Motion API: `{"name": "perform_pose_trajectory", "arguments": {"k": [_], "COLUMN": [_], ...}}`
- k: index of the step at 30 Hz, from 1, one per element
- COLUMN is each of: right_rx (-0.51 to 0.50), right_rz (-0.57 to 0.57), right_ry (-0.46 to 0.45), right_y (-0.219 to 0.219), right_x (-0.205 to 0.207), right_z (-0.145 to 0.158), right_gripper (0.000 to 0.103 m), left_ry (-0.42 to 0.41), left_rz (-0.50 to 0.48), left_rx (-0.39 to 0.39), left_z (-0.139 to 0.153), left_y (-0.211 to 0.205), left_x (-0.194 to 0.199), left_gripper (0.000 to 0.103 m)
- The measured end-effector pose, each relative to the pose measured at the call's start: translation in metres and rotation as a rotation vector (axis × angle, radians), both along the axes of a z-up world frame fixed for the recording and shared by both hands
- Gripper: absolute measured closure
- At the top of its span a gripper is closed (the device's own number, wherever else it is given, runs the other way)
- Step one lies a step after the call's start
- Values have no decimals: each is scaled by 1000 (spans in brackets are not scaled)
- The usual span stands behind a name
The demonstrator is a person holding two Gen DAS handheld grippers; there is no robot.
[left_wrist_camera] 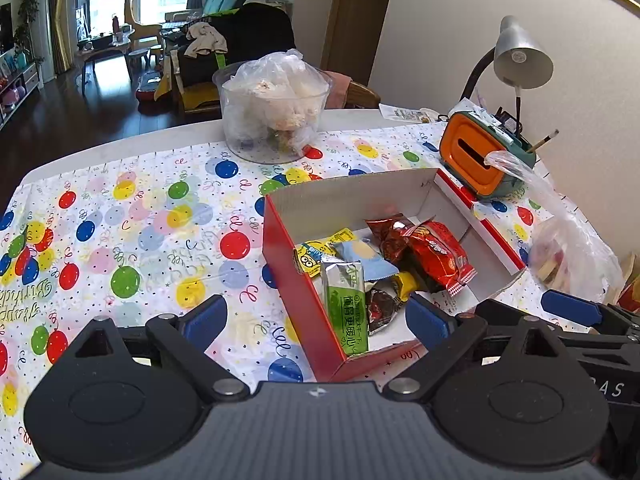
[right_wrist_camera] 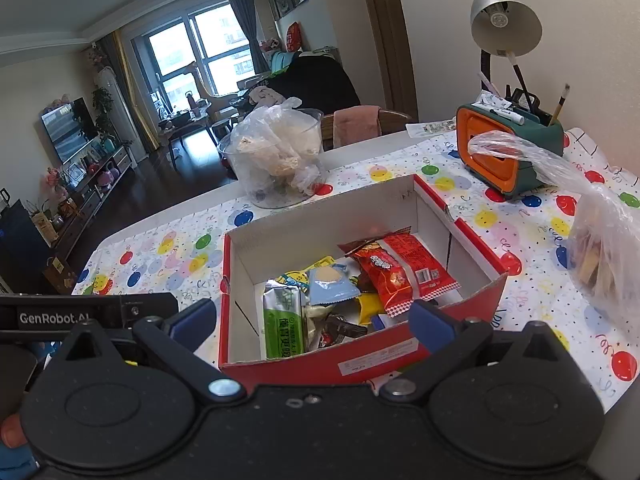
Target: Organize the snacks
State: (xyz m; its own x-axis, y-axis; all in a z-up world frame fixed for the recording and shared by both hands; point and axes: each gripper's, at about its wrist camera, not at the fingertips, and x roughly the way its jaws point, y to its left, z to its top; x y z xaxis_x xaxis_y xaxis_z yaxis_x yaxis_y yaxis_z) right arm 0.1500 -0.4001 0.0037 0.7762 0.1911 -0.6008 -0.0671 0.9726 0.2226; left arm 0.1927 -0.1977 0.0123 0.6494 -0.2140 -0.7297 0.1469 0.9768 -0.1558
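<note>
Your view into the box (right_wrist_camera: 400, 356) was partly blocked: its near wall hid the lower ends of the snacks, and the dark packets under the green pack (right_wrist_camera: 282, 320) were hard to make out. The bag (right_wrist_camera: 600, 240) at the right was cut off by the frame. You held both claws wide open and empty, the left claw (left_wrist_camera: 316, 316) straddling the box's near corner, the right claw (right_wrist_camera: 312, 320) just before its near wall. The red pack (right_wrist_camera: 400, 276) lay inside, beyond the fingers.
</note>
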Motion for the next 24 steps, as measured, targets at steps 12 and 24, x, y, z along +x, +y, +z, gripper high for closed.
{"name": "perform_pose_trajectory", "arguments": {"k": [12, 24], "right_rx": [-7, -9], "right_rz": [3, 3], "right_ry": [1, 6], "right_y": [7, 9], "right_x": [3, 5], "right_z": [1, 1], "right_gripper": [0, 0], "left_ry": [4, 15], "left_rz": [3, -2], "left_rx": [3, -4], "left_z": [-1, -2], "left_y": [5, 8], "left_x": [2, 5], "left_gripper": [6, 6]}}
